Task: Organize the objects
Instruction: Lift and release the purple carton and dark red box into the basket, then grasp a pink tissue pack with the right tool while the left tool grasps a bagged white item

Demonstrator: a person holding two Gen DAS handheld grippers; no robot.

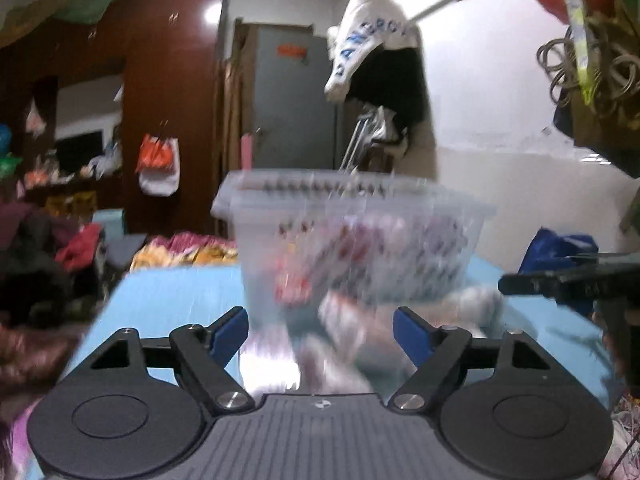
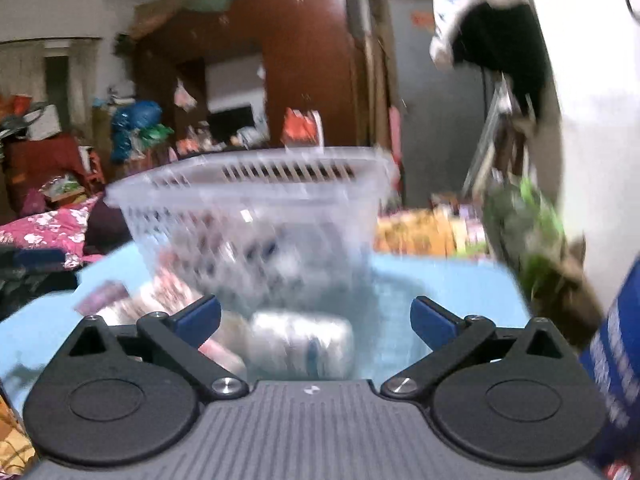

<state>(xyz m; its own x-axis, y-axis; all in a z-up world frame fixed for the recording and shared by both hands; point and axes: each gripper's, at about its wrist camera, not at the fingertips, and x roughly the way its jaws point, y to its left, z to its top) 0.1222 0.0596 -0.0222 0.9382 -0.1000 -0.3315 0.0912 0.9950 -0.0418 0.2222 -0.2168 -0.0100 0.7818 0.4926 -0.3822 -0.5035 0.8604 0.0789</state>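
1. Cluttered bedroom all round: a dark red-brown wardrobe, a grey door, and heaps of clothes and bags behind a light blue surface.

2. On that surface stands a clear plastic basket with a slotted wall; packets show dimly through it, too blurred to name.

3. Loose packets lie on the surface in front of the basket. In the right wrist view a pale wrapped packet lies just ahead of the right claw, with pinkish packets to its left, near the basket's foot.

4. The left claw has its blue pads spread apart, nothing between them. The right claw is spread wider still and is also empty. The right claw's black finger enters the left wrist view from the right edge.

5. The relation that matters: the pale packet lies directly before the right claw, between its pads in line of sight, with its long axis running across the view from left to right. By my reading the right hand is the nearer one to it. The basket sits straight beyond, so a lift and a short carry forward would probably drop it in.

6. Blur hides whether the packet touches the basket.
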